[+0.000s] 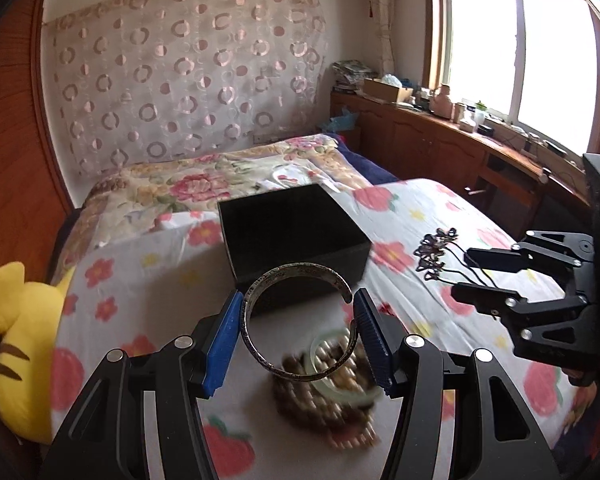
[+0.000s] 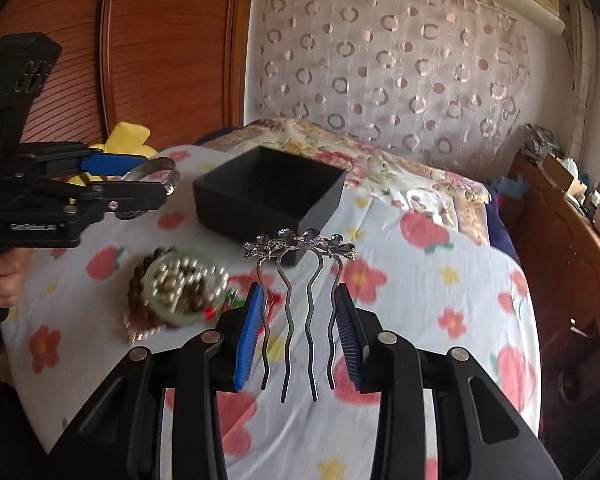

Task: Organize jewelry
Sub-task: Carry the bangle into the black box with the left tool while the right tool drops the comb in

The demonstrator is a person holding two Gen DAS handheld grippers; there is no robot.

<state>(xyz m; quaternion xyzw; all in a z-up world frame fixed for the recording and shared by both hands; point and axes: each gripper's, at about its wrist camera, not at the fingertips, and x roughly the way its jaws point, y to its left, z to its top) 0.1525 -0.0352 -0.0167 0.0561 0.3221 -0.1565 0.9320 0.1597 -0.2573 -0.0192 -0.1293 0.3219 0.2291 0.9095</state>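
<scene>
My left gripper [image 1: 298, 312] is shut on a silver cuff bracelet [image 1: 296, 280] and holds it above the bed, just in front of the open black box [image 1: 292, 228]. It also shows in the right wrist view [image 2: 140, 184], left of the box [image 2: 268, 196]. My right gripper [image 2: 300, 300] is shut on a hair comb with purple crystal flowers [image 2: 300, 240], held above the bed near the box; it shows in the left wrist view [image 1: 466, 276] with the comb [image 1: 436, 252]. A pile of bead bracelets and a pale bangle [image 2: 180, 288] lies on the sheet.
The bed has a white sheet with red flowers [image 2: 420, 280] and a floral quilt [image 1: 204, 184] behind the box. A yellow plush toy [image 1: 16, 344] lies at the left edge. A wooden cabinet with clutter [image 1: 440, 120] runs under the window on the right.
</scene>
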